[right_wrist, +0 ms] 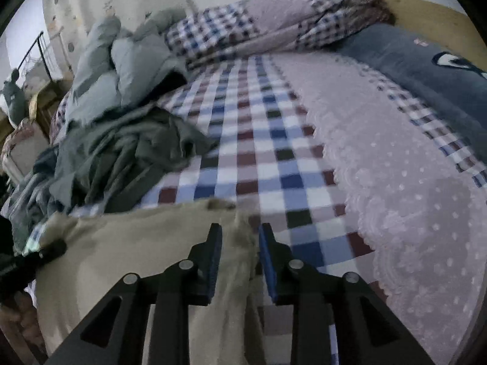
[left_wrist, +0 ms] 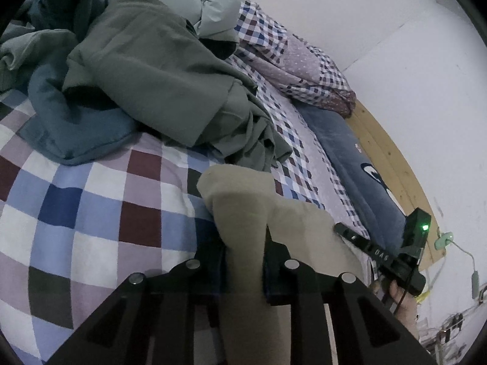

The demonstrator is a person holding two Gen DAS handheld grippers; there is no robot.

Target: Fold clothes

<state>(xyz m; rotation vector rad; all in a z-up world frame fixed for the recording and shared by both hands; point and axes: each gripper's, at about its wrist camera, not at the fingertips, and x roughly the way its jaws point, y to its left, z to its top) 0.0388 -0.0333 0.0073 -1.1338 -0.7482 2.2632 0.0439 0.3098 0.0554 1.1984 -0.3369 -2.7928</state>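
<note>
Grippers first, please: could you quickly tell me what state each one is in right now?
Left gripper: shut on the beige garment.
Right gripper: shut on the same beige garment, gripping its edge.

Beige garment [left_wrist: 240, 206]: matt woven cloth, smooth, soft creases where my jaws pinch it.
My left gripper [left_wrist: 243, 243]: matt black plastic, with dull metal pins.
My right gripper [right_wrist: 239, 243]: same matt black plastic; blue ribbed pads [right_wrist: 267, 255], rubbery look.
Bedsheet [left_wrist: 91, 213]: checked cloth, matt, slightly puckered.
Lilac panel [right_wrist: 395, 182]: dotted cloth with a scalloped lace-like edge.
Green garment [left_wrist: 158, 70]: thin matt cloth, heavily rumpled.
Teal garment [left_wrist: 76, 127]: thicker, fleecy-looking cloth.
Pale quilt [right_wrist: 121, 70]: puffy cloth, faint sheen.
Blue cushion [right_wrist: 426, 91]: plush, napped.
Headboard [left_wrist: 392, 152]: bare light wood, knots showing.
Wall [left_wrist: 365, 30]: matt white.
</note>
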